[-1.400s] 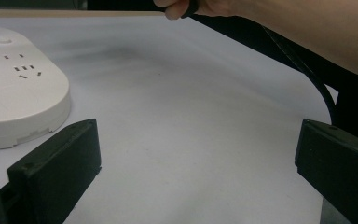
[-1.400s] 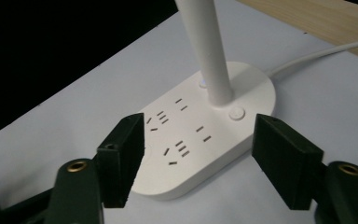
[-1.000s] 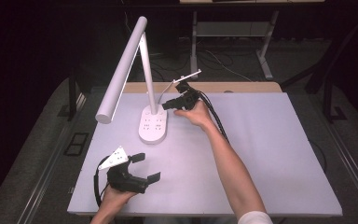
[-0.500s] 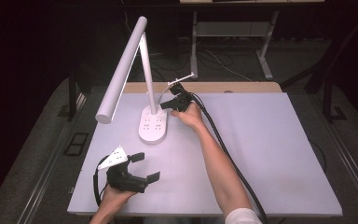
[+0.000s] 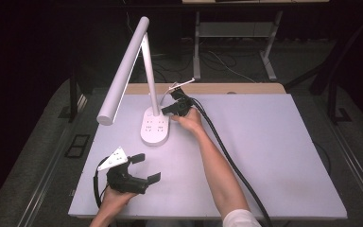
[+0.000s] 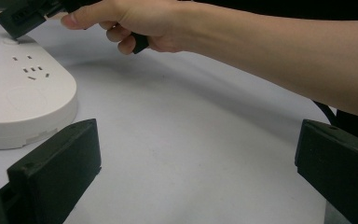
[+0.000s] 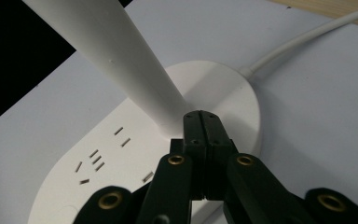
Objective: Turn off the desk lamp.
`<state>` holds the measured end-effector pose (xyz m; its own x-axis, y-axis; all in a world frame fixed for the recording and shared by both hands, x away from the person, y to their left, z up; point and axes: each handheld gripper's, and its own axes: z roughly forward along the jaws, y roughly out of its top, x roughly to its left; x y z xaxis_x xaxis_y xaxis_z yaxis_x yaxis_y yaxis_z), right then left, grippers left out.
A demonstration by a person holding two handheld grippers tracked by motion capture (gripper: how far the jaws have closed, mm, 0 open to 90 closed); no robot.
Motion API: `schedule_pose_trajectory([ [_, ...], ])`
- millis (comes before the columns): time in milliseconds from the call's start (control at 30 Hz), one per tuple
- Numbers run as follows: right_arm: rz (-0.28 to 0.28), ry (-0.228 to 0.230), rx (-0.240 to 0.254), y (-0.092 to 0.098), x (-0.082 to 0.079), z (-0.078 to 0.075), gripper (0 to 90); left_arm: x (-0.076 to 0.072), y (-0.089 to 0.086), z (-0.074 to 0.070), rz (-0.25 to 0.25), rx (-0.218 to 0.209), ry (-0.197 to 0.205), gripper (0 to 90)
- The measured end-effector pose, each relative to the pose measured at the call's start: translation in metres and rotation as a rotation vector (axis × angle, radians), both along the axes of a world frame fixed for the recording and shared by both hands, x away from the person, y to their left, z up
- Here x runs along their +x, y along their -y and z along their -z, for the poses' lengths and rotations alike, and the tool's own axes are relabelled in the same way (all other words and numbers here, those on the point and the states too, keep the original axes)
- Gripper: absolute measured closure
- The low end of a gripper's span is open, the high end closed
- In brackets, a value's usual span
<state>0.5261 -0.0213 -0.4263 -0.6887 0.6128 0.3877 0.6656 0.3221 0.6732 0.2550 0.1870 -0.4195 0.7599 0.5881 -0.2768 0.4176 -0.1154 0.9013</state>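
Right tongs (image 7: 200, 122) – clenched empty at lamp base (image 7: 223, 88) | left tongs (image 5: 144, 166) – released, resting on table (image 5: 274, 142)

A pale grey desk (image 5: 274, 156) carries a white lamp (image 5: 155, 125) standing at its far left, its cord (image 7: 307, 39) trailing off behind.

Bright overhead light on the table (image 5: 274, 156); dark surroundings; soft shadows; close edges blurred.
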Motion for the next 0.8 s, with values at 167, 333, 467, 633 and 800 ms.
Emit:
schedule_pose_trajectory([
  [167,0.001,0.000,0.003,-0.0027,-0.0008,0.0028,90.0,0.0005,-0.0002,0.0003,-0.001,0.000,-0.001,0.0],
  [333,0.008,0.012,-0.019,-0.0064,-0.0040,0.0022,90.0,0.0002,0.0005,0.0001,-0.004,0.003,-0.001,0.0],
  [467,0.009,0.014,-0.023,-0.0065,-0.0042,0.0027,90.0,0.0002,0.0007,0.0000,-0.002,0.005,0.000,0.0],
  [633,0.018,0.024,-0.040,-0.0072,-0.0057,0.0005,90.0,0.0020,-0.0003,0.0005,0.000,0.005,-0.002,0.0],
  [800,0.022,0.021,-0.027,-0.0076,-0.0051,0.0002,90.0,0.0015,-0.0007,0.0001,-0.005,0.004,-0.001,0.0],
])
